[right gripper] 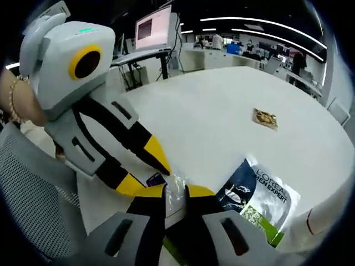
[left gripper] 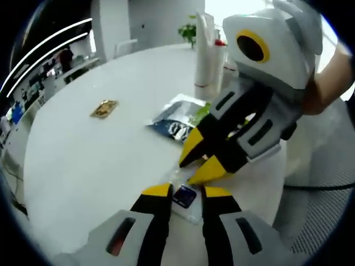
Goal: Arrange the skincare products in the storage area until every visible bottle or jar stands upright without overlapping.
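Together, both grippers meet over a small clear sachet (left gripper: 186,198) at the worktop (left gripper: 89,155) edge: the left gripper (left gripper: 185,191) has its jaws slightly apart around it, and the right gripper (right gripper: 174,191) pinches its edge. Beyond lie a foil pouch (right gripper: 260,194), tubes (left gripper: 208,52) and a gold packet (left gripper: 104,108).

Round white table (right gripper: 222,111); lit monitor (right gripper: 153,27) behind; ceiling light strips (right gripper: 260,23) overhead
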A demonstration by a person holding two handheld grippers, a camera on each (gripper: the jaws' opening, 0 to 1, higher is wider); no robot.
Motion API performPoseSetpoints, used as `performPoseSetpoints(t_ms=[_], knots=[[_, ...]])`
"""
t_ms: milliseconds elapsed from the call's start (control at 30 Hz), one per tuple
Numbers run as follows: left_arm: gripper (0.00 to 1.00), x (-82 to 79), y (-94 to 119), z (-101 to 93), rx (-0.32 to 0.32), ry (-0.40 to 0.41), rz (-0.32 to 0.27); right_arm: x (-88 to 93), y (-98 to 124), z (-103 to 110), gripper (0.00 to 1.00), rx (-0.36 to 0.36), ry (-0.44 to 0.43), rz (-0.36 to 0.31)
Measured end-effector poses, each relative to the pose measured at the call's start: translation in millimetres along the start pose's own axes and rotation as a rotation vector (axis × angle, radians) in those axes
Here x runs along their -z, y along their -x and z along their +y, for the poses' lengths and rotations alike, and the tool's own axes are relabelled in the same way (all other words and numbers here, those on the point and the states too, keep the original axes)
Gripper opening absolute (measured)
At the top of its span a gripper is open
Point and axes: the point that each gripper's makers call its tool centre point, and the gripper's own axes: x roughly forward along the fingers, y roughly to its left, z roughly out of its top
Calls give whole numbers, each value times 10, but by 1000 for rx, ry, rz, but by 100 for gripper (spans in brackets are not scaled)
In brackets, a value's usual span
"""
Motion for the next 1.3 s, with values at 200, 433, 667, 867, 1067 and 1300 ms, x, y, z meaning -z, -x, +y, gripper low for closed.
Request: performPoseSetpoints(t_ms=[200,433,667,867,1067,1300], knots=[[23,-13,18,32,-1,3,-3,-40,33,-24,13,9,-8,-12],[25,-74,57,27,-5,12,-17,-69,92,-57,14,26,-2,-24],[30,-84,105,3,-9,12,-19,-43,181,-85,22,48,-6,-29],[36,-75,150,-40,-13,14,-11,-4,272,-39,30,37,-24,-30],[42,-103,224,-89,-27,7,-21,-16,375,0,35,42,-29,-50],[48,-52,318,-84,-54,57,-22,0,498,51,41,43,-37,-58]])
